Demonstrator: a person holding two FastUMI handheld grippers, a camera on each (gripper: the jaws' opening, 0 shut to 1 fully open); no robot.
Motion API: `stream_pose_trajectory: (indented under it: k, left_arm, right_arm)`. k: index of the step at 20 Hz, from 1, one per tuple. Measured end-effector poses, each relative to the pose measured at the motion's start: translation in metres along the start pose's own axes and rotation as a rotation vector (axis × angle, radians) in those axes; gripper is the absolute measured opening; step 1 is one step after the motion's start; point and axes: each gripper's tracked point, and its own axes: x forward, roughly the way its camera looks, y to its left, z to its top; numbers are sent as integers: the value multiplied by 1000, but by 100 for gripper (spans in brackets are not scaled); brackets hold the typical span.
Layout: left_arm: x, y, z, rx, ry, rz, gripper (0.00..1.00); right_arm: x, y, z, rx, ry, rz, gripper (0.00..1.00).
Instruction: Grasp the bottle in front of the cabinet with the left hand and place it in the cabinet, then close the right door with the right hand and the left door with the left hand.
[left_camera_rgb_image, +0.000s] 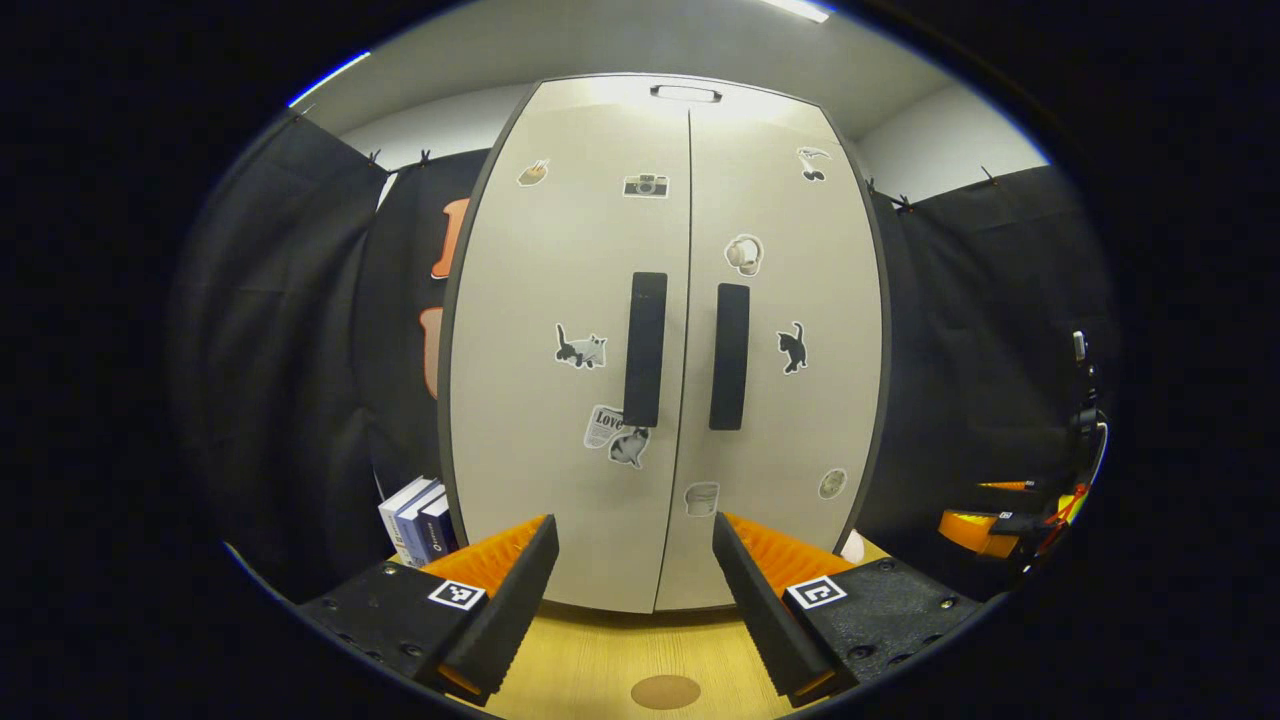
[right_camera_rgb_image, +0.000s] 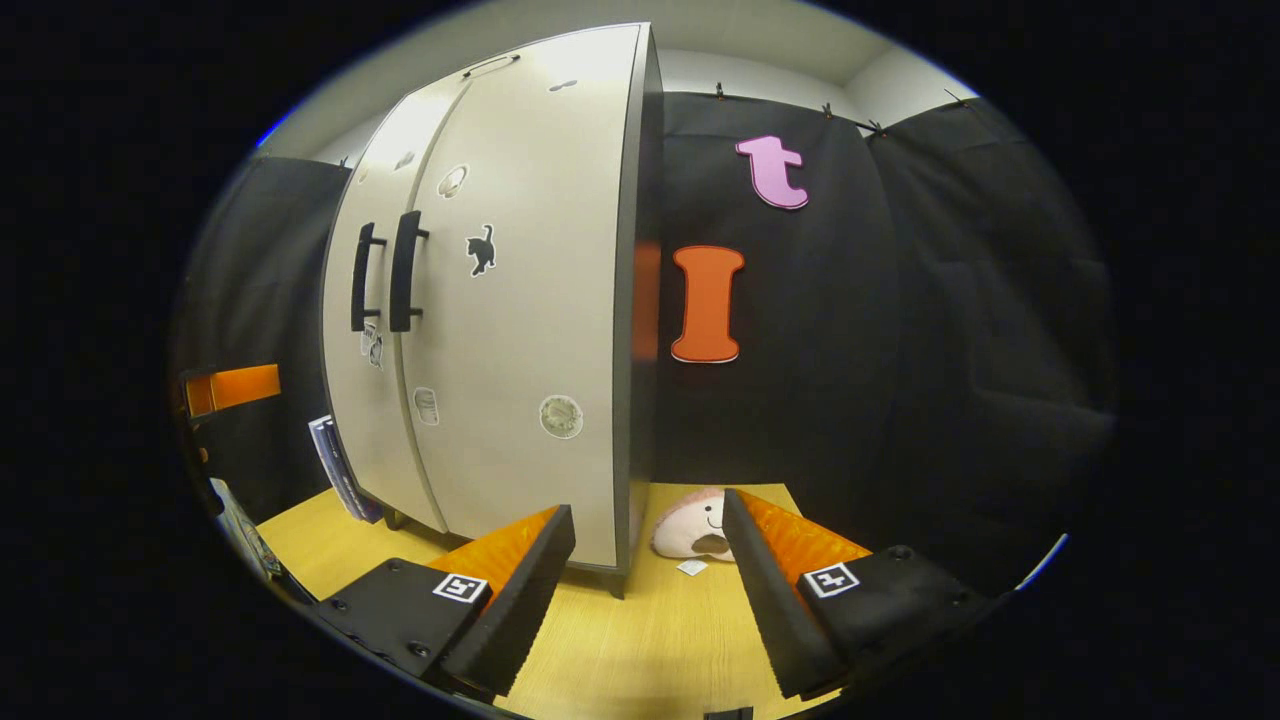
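In the left gripper view, the left gripper is facing the cabinet at frame centre, jaws spread wide and holding nothing; both doors are lying shut, handles side by side, and no bottle is standing before them, presumably inside. In the right gripper view, the right gripper is hanging wide open and empty at lower centre, the cabinet at upper left, a plush toy beside its corner. The task looks complete; next calls only for pulling back.

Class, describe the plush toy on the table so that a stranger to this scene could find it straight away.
Start at the tall pale cabinet with two dark handles, standing on the wooden table. Go to its right side, by the black cloth wall. There the plush toy lies on the tabletop beside the cabinet's bottom corner: soft, rounded, pinkish-white with a small face, unlike the upright books on the other side.
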Motion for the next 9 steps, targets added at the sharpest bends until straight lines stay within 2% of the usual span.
stream_pose_trajectory:
  k: [5, 9]
  left_arm:
    - [-2, 2, 0, -48, -5, 29, 94]
    - [2, 0, 5, -59, -17, 30, 94]
  right_arm:
    - [-2, -6, 0, 11, 0, 17, 98]
    - [-10, -26, 6, 3, -26, -13, 99]
